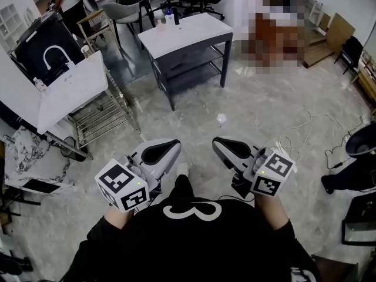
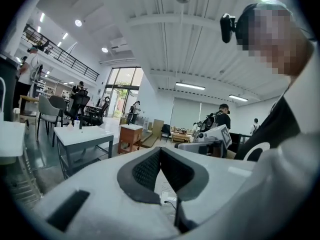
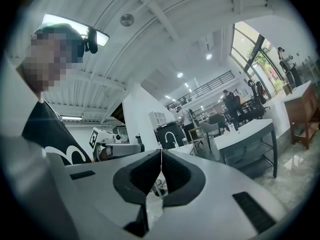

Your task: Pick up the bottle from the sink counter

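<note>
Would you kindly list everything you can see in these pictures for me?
Table: one, white top on grey frame, top centre.
Sink counter: one, white with black basin, left.
Tap: one, white, over the basin.
Small bottle: apparently one, pale, counter's left edge.
Wire rack: one, metal, under the counter.
Chairs: several, grey and black, behind the table.
Cables: white, floor at right.
Left claw: one, white, shut, empty.
Right claw: one, white, shut, empty.
</note>
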`<act>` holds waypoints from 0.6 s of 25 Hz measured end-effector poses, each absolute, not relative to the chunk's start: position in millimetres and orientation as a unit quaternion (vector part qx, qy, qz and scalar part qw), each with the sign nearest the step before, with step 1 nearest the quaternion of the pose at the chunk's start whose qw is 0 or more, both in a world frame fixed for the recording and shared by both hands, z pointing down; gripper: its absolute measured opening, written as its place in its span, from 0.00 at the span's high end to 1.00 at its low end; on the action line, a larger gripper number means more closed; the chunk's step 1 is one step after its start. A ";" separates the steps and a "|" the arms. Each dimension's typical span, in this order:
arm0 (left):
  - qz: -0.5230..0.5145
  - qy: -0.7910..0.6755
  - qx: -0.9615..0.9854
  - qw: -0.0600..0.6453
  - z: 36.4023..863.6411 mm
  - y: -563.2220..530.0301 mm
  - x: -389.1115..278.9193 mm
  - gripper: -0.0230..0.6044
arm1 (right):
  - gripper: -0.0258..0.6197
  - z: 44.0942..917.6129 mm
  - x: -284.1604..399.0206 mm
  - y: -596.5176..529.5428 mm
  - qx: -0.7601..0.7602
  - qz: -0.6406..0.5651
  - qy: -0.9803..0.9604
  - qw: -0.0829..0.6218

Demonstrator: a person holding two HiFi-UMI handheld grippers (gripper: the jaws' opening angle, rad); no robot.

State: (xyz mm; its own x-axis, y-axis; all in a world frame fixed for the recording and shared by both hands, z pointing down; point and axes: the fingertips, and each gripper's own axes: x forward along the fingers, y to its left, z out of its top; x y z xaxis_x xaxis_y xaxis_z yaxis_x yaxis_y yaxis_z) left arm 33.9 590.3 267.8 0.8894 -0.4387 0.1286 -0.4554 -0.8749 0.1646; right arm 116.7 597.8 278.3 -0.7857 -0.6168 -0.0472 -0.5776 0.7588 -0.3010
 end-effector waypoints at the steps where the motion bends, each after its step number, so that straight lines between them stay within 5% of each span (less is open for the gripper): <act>1: 0.046 -0.226 0.969 0.090 268.8 584.4 35.2 0.94 | 0.94 279.2 116.2 591.1 -0.321 -0.137 0.935 0.071; 15: 0.046 -0.220 0.963 0.149 278.7 416.7 4.7 0.94 | 0.94 279.2 80.0 431.5 -0.322 -0.157 0.931 0.071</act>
